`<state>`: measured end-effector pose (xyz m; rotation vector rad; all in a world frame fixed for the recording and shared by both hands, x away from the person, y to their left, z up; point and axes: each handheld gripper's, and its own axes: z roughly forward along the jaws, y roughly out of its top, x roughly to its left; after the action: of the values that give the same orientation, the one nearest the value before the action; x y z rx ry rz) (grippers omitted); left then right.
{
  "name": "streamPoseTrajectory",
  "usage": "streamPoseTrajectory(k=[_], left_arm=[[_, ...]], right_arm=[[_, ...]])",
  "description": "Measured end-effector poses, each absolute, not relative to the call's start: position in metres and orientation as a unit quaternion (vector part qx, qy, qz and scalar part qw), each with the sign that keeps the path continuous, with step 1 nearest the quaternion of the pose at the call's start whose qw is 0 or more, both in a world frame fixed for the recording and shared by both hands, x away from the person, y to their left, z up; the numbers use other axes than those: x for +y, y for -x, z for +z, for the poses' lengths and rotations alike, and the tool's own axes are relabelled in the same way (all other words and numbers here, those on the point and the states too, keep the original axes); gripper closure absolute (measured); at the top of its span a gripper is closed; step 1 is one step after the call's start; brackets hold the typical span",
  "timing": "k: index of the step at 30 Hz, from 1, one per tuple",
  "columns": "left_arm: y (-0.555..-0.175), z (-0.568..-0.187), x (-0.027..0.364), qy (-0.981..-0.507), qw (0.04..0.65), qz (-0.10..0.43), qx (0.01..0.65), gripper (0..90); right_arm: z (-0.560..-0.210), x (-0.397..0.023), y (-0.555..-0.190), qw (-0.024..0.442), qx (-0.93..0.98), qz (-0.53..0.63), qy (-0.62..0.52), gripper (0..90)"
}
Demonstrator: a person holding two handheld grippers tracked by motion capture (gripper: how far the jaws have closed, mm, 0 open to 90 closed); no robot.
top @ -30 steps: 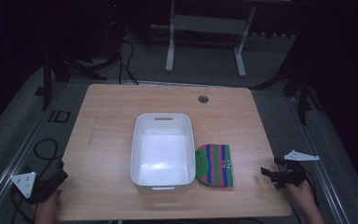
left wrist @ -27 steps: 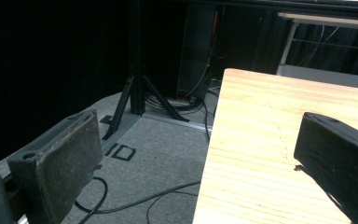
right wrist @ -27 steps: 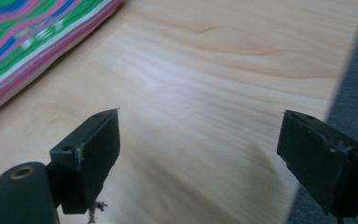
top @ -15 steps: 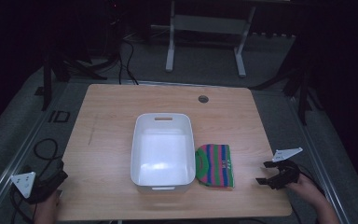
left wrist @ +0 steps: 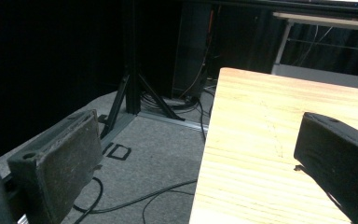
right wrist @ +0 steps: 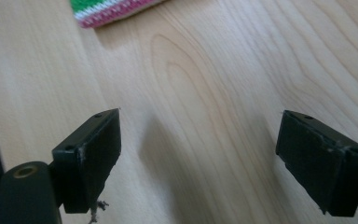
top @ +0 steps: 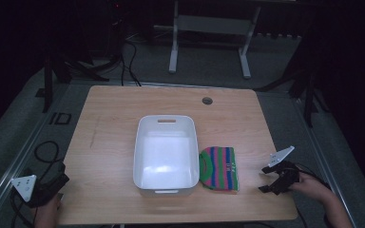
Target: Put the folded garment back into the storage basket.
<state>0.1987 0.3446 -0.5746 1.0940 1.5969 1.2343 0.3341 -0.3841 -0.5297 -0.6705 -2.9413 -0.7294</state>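
Observation:
A folded knit cloth [top: 219,167] with green, pink and blue stripes lies on the wooden table [top: 114,123], touching the right side of a white plastic bin [top: 165,154]. My right gripper [top: 265,179] is open just above the table near its front right corner, a short way right of the cloth. In the right gripper view [right wrist: 200,158] only bare wood lies between the jaws, and the cloth's edge [right wrist: 107,11] shows at the top. My left gripper [top: 59,178] hangs open at the table's front left edge; in the left gripper view [left wrist: 205,163] its jaws straddle that edge.
The bin looks empty. A round cable grommet [top: 207,100] sits near the table's far edge. Cables [top: 43,152] lie on the grey floor at the left, and a white table frame [top: 209,28] and dark stands are behind.
My right gripper has moved left from beyond the table's right edge onto the table, closer to the striped cloth. The left gripper has stayed where it was.

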Motion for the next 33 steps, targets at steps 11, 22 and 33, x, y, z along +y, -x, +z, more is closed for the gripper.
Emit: streamPoseTrajectory(k=[11,22,33], left_arm=[[-0.199,-0.575,0.344,-0.436,0.412,0.490,0.632,1.4],[-0.199,-0.575,0.344,-0.439,0.413,0.489,0.631,1.4],[-0.199,-0.575,0.344,-0.441,0.413,0.490,0.628,1.4]], right_arm=[[-0.518,-0.355,-0.342,0.020,-0.963,-0.211,0.169,13.8],[-0.511,-0.324,-0.352,0.020,-0.969,-0.200,0.141,13.8],[-0.508,-0.285,-0.364,0.014,-0.977,-0.184,0.105,13.9]])
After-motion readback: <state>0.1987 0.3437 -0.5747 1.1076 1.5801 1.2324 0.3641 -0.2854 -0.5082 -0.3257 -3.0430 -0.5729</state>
